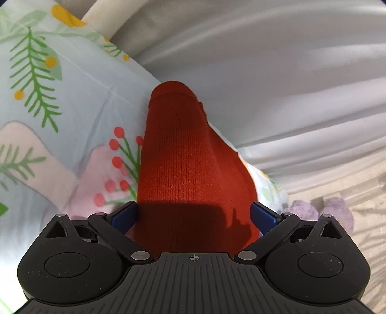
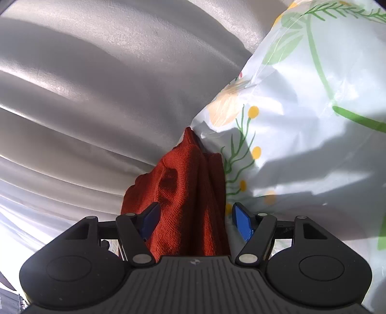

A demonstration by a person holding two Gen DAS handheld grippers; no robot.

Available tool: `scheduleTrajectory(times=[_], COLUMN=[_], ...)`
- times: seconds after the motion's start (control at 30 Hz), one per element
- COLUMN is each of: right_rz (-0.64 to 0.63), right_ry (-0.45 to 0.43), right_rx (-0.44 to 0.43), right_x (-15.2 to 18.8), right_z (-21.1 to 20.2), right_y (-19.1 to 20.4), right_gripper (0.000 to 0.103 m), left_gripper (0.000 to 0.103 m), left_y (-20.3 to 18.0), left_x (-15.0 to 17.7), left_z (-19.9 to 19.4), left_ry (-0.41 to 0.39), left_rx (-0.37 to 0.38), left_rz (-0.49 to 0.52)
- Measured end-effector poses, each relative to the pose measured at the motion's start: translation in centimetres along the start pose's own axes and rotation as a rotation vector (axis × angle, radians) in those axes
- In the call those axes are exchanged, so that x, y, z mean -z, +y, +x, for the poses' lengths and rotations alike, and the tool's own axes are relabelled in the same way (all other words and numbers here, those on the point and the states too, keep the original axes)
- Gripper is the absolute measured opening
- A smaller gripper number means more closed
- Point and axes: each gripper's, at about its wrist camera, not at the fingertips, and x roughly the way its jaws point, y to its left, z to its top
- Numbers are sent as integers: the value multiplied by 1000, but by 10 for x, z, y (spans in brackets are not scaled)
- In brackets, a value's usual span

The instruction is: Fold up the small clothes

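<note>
A red knitted garment (image 1: pixel 183 157) lies lengthwise on a pale floral cloth (image 1: pixel 72 108), its ribbed end pointing away from me. My left gripper (image 1: pixel 194 217) stands open and wide around its near end. The blue pads (image 1: pixel 125 217) sit at the garment's two edges without squeezing it. In the right wrist view the same red garment (image 2: pixel 190 188) is bunched into upright folds at the edge of the floral cloth (image 2: pixel 301 120). My right gripper (image 2: pixel 196 219) is open around it. Its left pad (image 2: pixel 152 219) lies against the fabric, and the right pad stands apart from it.
Grey-white draped fabric (image 1: pixel 289 84) hangs in folds beyond the edge of the cloth and fills the left of the right wrist view (image 2: pixel 96 96). Purple fluffy items (image 1: pixel 304 210) lie low at the right on a pale patterned surface. A white roll (image 1: pixel 106 17) shows at the top left.
</note>
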Motion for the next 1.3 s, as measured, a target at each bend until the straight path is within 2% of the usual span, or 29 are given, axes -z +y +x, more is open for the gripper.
scheduleTrajectory(times=[0.03,0.1,0.2,0.3,0.5,0.53,0.67,0.8,0.83,0.93,1.17,1.3], right_rz=[-5,0,-39,-12,-8,-28,-241,-204,-194,-104,-16,0], right_ry=[9,30,63,114,141,141,156,144,140,150,180,178], right_rx=[-11,-50,-24,-42,-44,-22,166,206,201,93,-22,-72], right_x=[-2,-6,-11,-11,-14,-12,-1,-6,-7,-9,-16,-12], right_z=[1,2,9,17,21,22,22,6,1,-6,15,25], right_y=[1,3,11,8,11,17,56,44,38,18,5,3], right_gripper=[58,56,56,55,55,55,56,56,56,56,56,44], left_gripper=[101,99,97,94,86,85,80,81,82,83,83,78], left_y=[-1,0,0,-2,0,1,8,3,3,2,0,1], left_x=[0,0,0,0,1,1,-3,-3,-3,-4,-4,-4], left_z=[3,7,7,6,6,6,3,3,3,5,7,7], left_ry=[7,16,13,15,6,9,20,34,33,30,42,36], left_rx=[-2,2,-3,-10,-15,-17,-10,-26,-23,-18,-15,-14], left_rz=[8,-2,12,23,30,26,-22,12,13,11,23,8])
